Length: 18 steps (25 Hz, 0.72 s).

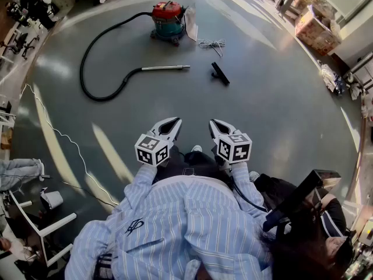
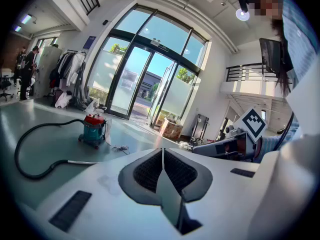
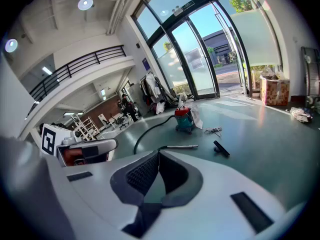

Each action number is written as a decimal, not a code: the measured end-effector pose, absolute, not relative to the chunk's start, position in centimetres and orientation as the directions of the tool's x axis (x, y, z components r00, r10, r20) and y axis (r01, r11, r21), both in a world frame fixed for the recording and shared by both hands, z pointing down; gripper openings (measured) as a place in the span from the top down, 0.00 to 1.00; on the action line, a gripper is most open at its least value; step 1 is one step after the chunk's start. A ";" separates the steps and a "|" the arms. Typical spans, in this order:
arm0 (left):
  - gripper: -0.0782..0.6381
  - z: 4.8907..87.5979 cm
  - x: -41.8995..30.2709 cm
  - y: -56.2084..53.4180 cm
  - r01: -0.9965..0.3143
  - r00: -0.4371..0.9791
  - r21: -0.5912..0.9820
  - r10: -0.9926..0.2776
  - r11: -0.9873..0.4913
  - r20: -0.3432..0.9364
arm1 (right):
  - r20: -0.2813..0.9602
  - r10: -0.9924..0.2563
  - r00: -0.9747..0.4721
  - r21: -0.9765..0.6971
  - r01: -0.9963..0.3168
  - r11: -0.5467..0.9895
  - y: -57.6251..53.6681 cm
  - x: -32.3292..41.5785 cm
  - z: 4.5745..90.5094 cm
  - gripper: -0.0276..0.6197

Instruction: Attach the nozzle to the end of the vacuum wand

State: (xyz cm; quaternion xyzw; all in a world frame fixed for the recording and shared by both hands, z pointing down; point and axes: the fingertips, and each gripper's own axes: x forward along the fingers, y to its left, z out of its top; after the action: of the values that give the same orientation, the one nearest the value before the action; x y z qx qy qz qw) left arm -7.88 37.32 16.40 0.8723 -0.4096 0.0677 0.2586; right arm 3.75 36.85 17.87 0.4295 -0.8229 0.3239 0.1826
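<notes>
A black floor nozzle (image 1: 220, 73) (image 3: 221, 149) lies on the grey floor, a short way right of the silver wand's (image 1: 165, 68) (image 3: 179, 146) (image 2: 80, 162) free end. The wand joins a black hose (image 1: 93, 45) that curves back to the red and teal vacuum (image 1: 169, 20) (image 2: 93, 128) (image 3: 183, 118). My left gripper (image 1: 175, 122) (image 2: 162, 151) and right gripper (image 1: 213, 122) (image 3: 158, 154) hang side by side in front of my chest, well short of the nozzle. Both are shut with nothing between the jaws.
A coiled white cord (image 1: 212, 44) lies right of the vacuum. A thin white cable (image 1: 58, 134) runs across the floor at left. A white frame (image 1: 44, 226) and a seated person (image 1: 17, 172) are at the lower left. Boxes (image 1: 317, 28) stand far right, glass doors (image 2: 135, 86) beyond.
</notes>
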 end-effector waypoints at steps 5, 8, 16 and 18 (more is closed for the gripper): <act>0.87 16.6 -8.2 37.0 -0.748 0.657 0.395 -0.679 -0.533 0.328 | 0.583 -0.588 -0.561 -0.382 -0.828 0.411 36.7 3.5 18.4 0.95; 0.87 16.8 -8.0 37.0 -0.746 0.660 0.395 -0.673 -0.536 0.333 | 0.590 -0.585 -0.557 -0.380 -0.830 0.408 36.8 3.7 18.7 0.95; 0.87 17.2 -7.2 36.8 -0.736 0.674 0.388 -0.651 -0.555 0.348 | 0.580 -0.596 -0.555 -0.399 -0.832 0.387 36.8 4.4 18.8 0.95; 0.87 17.3 -6.9 36.6 -0.739 0.672 0.378 -0.651 -0.558 0.353 | 0.570 -0.604 -0.557 -0.408 -0.830 0.380 36.7 4.8 18.8 0.95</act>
State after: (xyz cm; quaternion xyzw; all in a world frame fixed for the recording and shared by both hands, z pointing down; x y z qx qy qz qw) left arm -6.93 36.65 17.27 0.8783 -0.3957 0.0867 0.2540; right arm 4.81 36.70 18.82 0.4404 -0.8140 0.3404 0.1659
